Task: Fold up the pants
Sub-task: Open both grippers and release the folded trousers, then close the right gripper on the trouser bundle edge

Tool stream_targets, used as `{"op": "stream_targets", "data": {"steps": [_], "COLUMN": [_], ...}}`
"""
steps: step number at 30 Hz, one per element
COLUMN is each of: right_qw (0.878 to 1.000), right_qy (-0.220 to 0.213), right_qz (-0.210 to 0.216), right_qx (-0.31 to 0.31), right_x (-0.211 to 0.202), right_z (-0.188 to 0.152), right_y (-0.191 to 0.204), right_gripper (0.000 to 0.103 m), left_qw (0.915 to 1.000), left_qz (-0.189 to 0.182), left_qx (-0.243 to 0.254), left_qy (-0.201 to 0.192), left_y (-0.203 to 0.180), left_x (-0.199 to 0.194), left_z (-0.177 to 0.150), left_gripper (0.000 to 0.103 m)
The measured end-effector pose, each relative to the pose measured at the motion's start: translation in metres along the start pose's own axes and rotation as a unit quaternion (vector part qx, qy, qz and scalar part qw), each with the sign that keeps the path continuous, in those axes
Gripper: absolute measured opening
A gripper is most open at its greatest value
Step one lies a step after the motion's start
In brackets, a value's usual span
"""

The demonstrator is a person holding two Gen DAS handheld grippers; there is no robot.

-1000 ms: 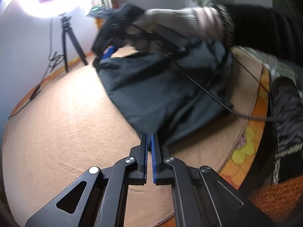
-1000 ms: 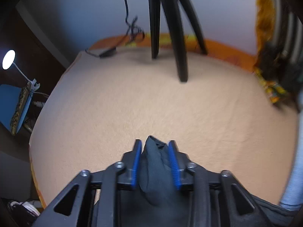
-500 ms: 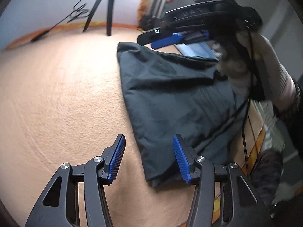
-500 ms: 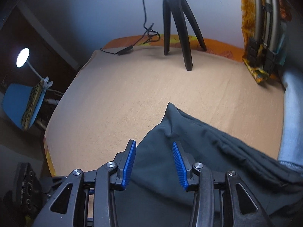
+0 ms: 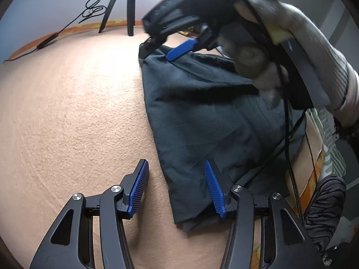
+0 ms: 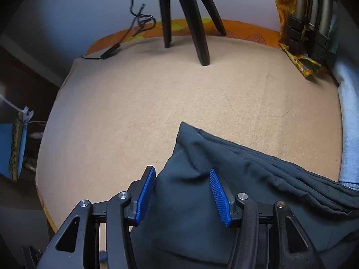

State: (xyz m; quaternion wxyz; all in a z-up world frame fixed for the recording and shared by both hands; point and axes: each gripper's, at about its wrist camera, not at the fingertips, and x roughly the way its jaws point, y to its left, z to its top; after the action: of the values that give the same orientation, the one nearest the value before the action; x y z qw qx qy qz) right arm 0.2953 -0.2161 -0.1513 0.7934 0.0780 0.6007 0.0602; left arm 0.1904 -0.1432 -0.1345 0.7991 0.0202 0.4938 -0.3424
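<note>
The dark grey pants (image 5: 202,121) lie folded on the beige blanket (image 5: 67,123), running from near to far on the right side. My left gripper (image 5: 177,186) is open, hovering over the near corner of the pants with nothing in it. My right gripper (image 6: 182,192) is open over the far corner of the pants (image 6: 224,179), empty. It also shows in the left wrist view (image 5: 170,49), held by a gloved hand above the far end of the pants.
A black tripod (image 6: 184,18) stands at the far edge of the blanket, with a cable and adapter (image 6: 110,51) beside it. An orange patterned sheet (image 6: 246,33) borders the blanket. A light blue cloth (image 6: 347,116) lies at the right.
Both grippers were shut on the pants a second ago and have let go. Both now stand open, wider than half a second ago. The pants lie flat on the blanket.
</note>
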Motion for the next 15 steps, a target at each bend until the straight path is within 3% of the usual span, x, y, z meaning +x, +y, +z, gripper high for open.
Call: {"op": "stream_targets", "data": {"steps": [15], "right_qw": [0.995], "right_qy": [0.035], "right_qz": [-0.081], "right_qx": [-0.044], "right_x": [0.027], "right_z": [0.011], "right_y": [0.039], "right_gripper": [0.054], "left_qw": [1.0000], "left_qz": [-0.007], "left_qx": [0.002], "left_qy": [-0.006], "left_y": [-0.006], "left_x": [-0.001], "left_z": [0.001], "left_gripper": [0.051]}}
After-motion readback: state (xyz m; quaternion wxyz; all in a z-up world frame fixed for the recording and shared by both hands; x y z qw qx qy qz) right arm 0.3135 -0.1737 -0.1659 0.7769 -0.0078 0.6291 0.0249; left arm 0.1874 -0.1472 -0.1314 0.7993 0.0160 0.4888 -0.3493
